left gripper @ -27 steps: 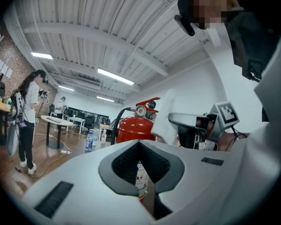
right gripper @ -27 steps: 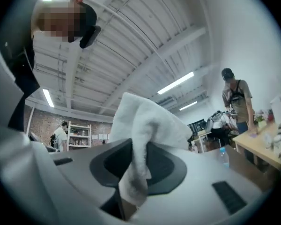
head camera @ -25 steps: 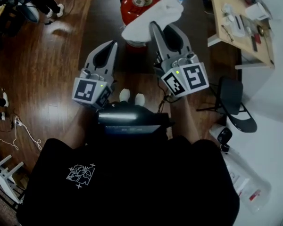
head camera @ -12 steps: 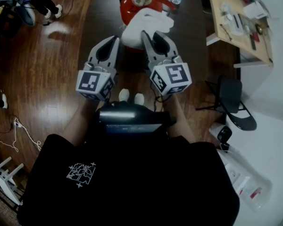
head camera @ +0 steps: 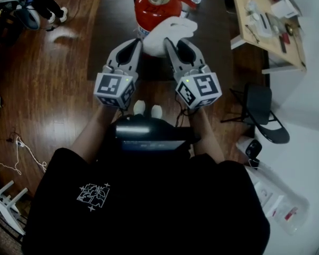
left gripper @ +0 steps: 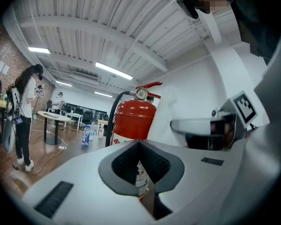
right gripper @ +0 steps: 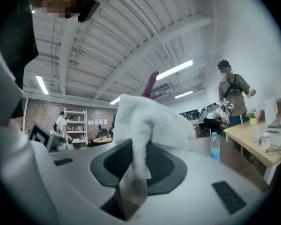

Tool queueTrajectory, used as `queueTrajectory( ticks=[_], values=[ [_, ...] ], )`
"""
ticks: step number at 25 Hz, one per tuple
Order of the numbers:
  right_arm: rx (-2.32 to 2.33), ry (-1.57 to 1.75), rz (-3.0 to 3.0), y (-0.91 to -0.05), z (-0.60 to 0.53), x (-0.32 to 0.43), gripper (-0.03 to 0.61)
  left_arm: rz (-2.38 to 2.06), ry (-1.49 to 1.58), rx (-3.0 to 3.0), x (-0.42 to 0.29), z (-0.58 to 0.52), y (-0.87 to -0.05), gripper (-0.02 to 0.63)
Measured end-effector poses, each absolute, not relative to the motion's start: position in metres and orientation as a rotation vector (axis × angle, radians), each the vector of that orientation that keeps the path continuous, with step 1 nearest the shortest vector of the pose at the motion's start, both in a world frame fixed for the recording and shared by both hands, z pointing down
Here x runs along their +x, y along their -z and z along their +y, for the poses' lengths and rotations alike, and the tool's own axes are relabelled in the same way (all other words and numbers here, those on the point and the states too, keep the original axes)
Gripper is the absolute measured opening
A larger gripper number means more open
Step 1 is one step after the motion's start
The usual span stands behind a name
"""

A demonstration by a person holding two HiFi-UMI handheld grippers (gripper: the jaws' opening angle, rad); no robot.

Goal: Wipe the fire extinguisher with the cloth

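The red fire extinguisher (head camera: 151,7) stands up tall on the wooden floor (head camera: 58,89), right in front of the person. The person holds 2 grippers out toward it, side by side. The right gripper (head camera: 170,40) has its 2 jaws squeezed onto the white cloth (head camera: 175,30). A bunch of the cloth is pinched between them and the rest puffs out past the tips. The left gripper (head camera: 137,41) has its jaws pressed together with nothing in them. Through the little gap near its tips you can see the red tank straight ahead. What matters most is where the tank is from the cloth. The tank is ahead of the right gripper and a bit to its left, so the cloth sits by the tank's right side. From above, the cloth looks like it is against the red side, but I cannot tell if it really touches. The tank's long way runs up and down, so I think the wiping should go up and down, or around it. The right gripper is the one to do it, since it has the cloth. The left one is just as near, and I guess it could steady the tank so it does not tip.
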State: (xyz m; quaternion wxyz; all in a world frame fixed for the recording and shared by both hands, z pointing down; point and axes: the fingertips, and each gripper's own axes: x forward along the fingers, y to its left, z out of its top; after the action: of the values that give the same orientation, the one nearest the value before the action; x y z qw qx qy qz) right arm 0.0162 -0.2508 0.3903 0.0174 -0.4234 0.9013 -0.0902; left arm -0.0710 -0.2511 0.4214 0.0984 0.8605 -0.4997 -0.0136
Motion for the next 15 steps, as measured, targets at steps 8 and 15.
queueTrajectory(
  ticks=[8, 15],
  values=[
    [-1.281, 0.074, 2.751, -0.285, -0.263, -0.022, 0.104, -1.476, 0.063, 2.538, -0.078, -0.243, -0.419, 0.0],
    [-1.396, 0.182, 2.723, -0.314, -0.276, -0.052, 0.103, -1.506, 0.067, 2.505, -0.11, -0.227, -0.417, 0.0]
  ],
)
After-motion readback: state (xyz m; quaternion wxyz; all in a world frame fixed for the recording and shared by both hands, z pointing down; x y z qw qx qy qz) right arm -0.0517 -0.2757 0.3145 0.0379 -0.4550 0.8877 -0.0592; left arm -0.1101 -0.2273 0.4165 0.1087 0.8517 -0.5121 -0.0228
